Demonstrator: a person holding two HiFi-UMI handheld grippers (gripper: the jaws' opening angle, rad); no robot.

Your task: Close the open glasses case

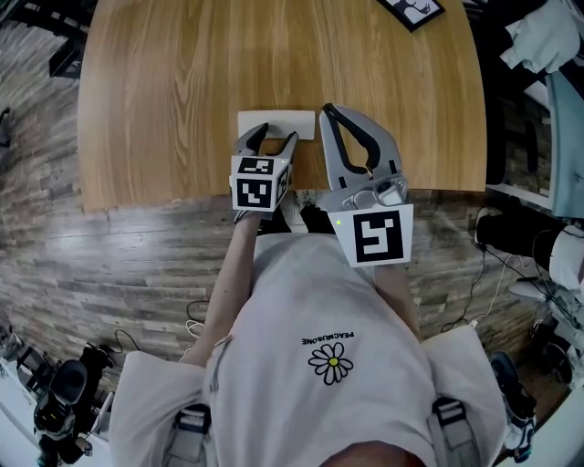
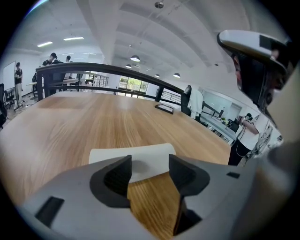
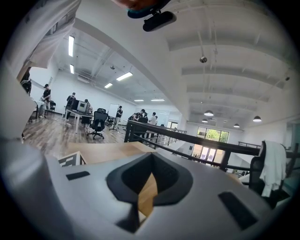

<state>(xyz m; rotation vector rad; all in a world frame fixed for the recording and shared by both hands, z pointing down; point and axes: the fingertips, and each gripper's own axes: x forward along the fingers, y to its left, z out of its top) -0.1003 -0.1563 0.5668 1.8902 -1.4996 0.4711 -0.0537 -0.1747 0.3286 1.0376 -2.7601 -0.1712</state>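
A white glasses case (image 1: 276,123) lies flat on the wooden table (image 1: 173,82), near its front edge; I cannot tell whether its lid is fully down. My left gripper (image 1: 271,140) is open at the case's near side, one finger at each side of the near edge, nothing held. In the left gripper view the case (image 2: 140,157) shows between and just beyond the dark pads (image 2: 117,178) of that gripper (image 2: 149,164). My right gripper (image 1: 326,110) is shut and empty, its tip beside the case's right end. Its view shows the right gripper (image 3: 150,164) pointing above the table.
A black-and-white marker card (image 1: 412,9) lies at the table's far right corner. The table's front edge (image 1: 182,202) runs just under both grippers. Right of the table stand shelves with a white cloth (image 1: 546,36), and cables (image 1: 479,274) lie on the floor.
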